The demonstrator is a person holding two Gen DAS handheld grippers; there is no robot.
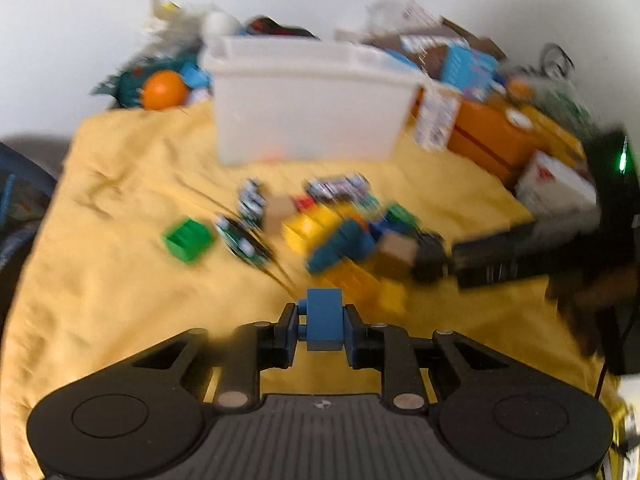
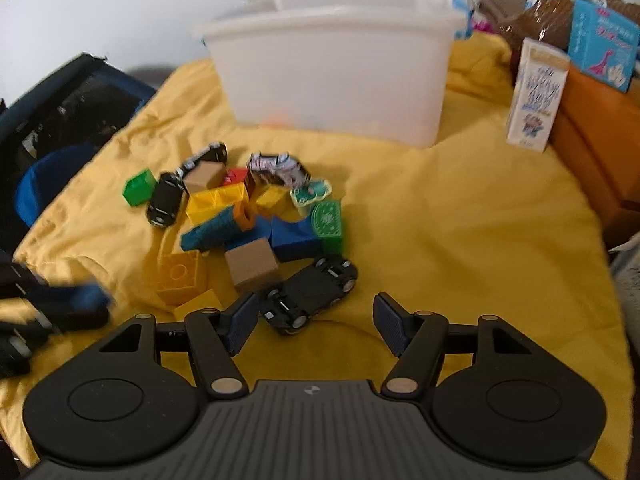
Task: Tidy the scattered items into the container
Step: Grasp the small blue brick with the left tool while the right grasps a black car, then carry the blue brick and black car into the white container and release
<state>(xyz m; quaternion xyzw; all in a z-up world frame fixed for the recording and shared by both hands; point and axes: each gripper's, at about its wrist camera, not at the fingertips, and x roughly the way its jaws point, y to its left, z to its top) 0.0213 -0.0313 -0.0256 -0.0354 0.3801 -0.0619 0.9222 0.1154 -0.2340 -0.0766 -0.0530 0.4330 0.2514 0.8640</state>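
My left gripper (image 1: 322, 326) is shut on a blue block (image 1: 324, 316) and holds it above the yellow cloth (image 1: 120, 184), short of the toy pile. The white plastic container (image 1: 308, 100) stands behind the pile; it also shows in the right wrist view (image 2: 336, 64). My right gripper (image 2: 316, 320) is open and empty, just in front of an overturned black toy car (image 2: 310, 294). The pile holds yellow blocks (image 2: 216, 202), blue blocks (image 2: 292, 236), tan cubes (image 2: 252, 266), green blocks (image 2: 138, 188) and more toy cars (image 2: 164, 200). The left gripper with its blue block appears blurred at the left edge (image 2: 76, 300).
Orange boxes (image 2: 600, 148), a white carton (image 2: 536, 96) and a light blue box (image 2: 604, 44) crowd the right side. A dark bag (image 2: 68, 120) lies at the left. An orange ball (image 1: 164, 90) sits behind the cloth at the far left of the container.
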